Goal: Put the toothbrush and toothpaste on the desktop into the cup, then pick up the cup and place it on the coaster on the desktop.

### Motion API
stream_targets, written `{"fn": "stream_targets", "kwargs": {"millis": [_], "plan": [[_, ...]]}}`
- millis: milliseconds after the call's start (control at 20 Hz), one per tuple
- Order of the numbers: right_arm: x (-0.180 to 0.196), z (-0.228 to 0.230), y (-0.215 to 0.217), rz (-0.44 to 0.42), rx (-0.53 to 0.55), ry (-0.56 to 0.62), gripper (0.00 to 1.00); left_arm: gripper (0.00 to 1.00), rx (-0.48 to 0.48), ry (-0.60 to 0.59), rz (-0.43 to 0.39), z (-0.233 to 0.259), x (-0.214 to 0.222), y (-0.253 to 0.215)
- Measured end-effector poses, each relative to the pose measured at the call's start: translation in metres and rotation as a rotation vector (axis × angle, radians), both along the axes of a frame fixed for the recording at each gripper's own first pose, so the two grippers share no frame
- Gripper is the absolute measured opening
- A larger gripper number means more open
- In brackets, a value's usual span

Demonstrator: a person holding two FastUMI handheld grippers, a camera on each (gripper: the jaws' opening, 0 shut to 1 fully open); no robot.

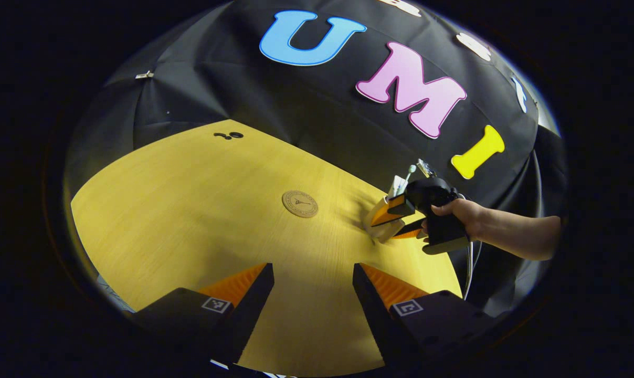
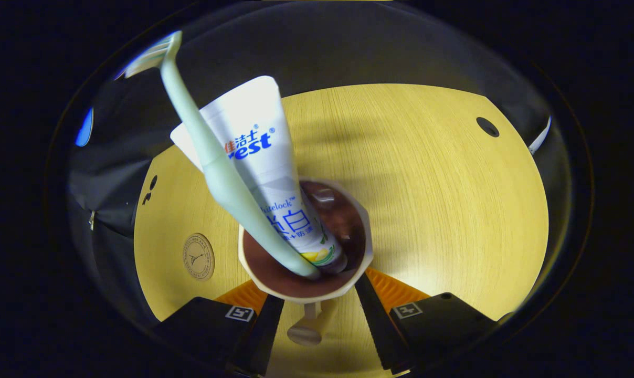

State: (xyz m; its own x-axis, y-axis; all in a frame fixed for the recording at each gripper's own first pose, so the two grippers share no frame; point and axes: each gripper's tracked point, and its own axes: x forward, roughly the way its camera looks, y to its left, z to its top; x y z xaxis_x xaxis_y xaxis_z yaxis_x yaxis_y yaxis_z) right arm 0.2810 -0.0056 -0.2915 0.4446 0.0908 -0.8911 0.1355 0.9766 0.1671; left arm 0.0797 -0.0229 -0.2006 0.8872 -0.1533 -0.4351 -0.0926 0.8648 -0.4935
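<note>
A cream cup (image 2: 306,291) with a dark brown inside stands between the fingers of my right gripper (image 2: 317,289), which is shut on its sides just under the rim. A pale green toothbrush (image 2: 212,157) and a white toothpaste tube (image 2: 259,152) lean out of the cup to the upper left. The cup's handle (image 2: 309,325) points back toward the camera. A round cork coaster (image 2: 198,256) lies on the wooden table left of the cup. In the left gripper view the right gripper (image 1: 388,223) holds the cup (image 1: 384,233) slightly tilted, right of the coaster (image 1: 299,203). My left gripper (image 1: 312,270) stands open over bare table.
A person's hand and forearm (image 1: 506,231) reach in from the right, with a cable hanging below. Small dark holes (image 1: 228,135) mark the table's far corner, and another hole (image 2: 487,126) shows in the right gripper view. The table's edge meets the booth wall right behind the cup.
</note>
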Motion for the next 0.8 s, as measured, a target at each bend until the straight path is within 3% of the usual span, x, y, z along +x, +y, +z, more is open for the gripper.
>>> {"fn": "stream_targets", "kwargs": {"millis": [200,350,500,650,700,800], "plan": [[-0.006,-0.001,0.000,0.031,0.000,0.000,0.69,0.96,-0.005,0.010,-0.015,0.004,-0.006,-0.005],[-0.009,-0.001,-0.008,0.059,-0.016,-0.004,0.43,0.96,-0.006,0.007,-0.015,0.006,-0.008,-0.007],[-0.002,0.008,-0.011,0.123,-0.055,-0.047,0.39,0.96,0.001,0.011,-0.015,0.003,-0.011,-0.005],[-0.003,0.006,-0.011,0.172,-0.085,-0.060,0.25,0.96,-0.003,0.018,-0.006,0.000,-0.015,-0.002],[-0.003,0.006,-0.011,0.182,-0.092,-0.065,0.31,0.96,-0.007,0.022,-0.005,-0.001,-0.015,-0.002],[-0.003,0.004,-0.015,0.207,-0.127,-0.080,0.31,0.96,-0.012,0.026,0.000,-0.004,-0.019,0.000]]}}
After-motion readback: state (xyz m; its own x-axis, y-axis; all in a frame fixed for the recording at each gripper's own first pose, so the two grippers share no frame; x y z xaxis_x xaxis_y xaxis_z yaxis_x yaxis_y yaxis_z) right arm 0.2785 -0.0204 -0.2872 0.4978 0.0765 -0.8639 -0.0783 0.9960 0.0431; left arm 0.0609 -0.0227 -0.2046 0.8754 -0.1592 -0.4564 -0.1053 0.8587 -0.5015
